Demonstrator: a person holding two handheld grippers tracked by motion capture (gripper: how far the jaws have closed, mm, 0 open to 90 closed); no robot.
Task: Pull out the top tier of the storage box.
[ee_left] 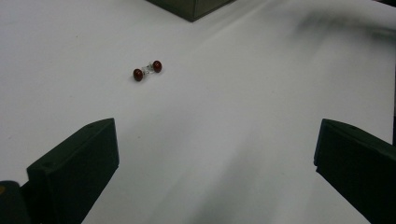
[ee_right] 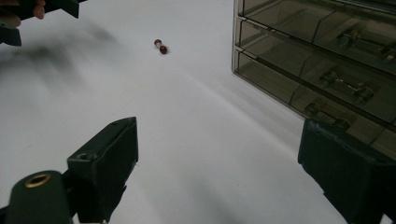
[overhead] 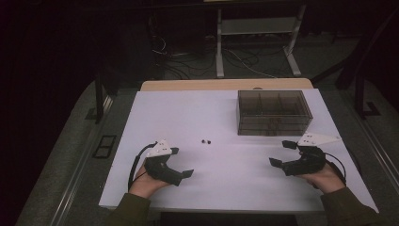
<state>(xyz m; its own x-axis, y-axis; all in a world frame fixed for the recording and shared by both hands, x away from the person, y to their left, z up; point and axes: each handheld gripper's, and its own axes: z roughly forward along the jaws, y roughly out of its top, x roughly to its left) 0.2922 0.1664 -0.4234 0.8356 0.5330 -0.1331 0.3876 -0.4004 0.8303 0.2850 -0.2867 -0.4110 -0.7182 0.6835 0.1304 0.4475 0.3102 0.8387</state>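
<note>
Dark red, the pair of small round beads joined by a clear middle piece point(overhead: 205, 141) lies on the bare white desk point(overhead: 226, 183), at about eleven o'clock from the smoky translucent plastic drawer box point(overhead: 274, 113) as seen in the right gripper view. The left tongs point(overhead: 182, 163) stand wide open and empty, the beads at eleven o'clock ahead. The right tongs point(overhead: 282, 153) also gape wide, holding nothing, just beside the box.

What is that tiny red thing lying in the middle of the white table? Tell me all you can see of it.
It is a pair of small earrings: two round, glossy dark-red beads with a bit of clear or silvery fitting between them. They lie close together on the bare white table, left of the smoky see-through drawer box. Nothing touches them; both tools sit apart from them, jaws open.
</note>
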